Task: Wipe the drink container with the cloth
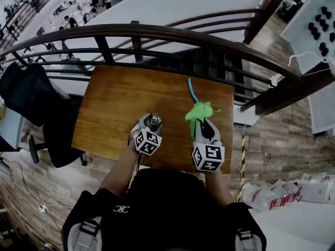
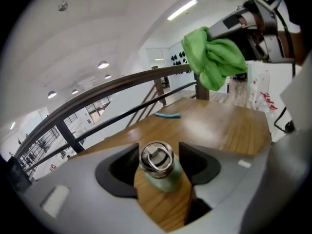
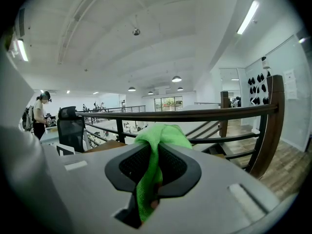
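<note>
Left hand-held gripper, jaws apart, flanks the upright pale-green, metal-capped drink container on the counter, while the right hand-held gripper beside it clamps the green cloth, a blue stick lying beyond.

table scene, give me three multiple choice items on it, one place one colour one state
1. Where is the bottle? A) between the jaws of the left gripper B) in a sink C) on a shelf
2. What colour is the cloth? A) red B) green C) white
3. The right gripper is: A) open and empty B) shut on the cloth C) shut on the bottle
Answers: A, the bottle stands on the table between the open jaws; B, the cloth is bright green; B, its jaws pinch the cloth.
</note>
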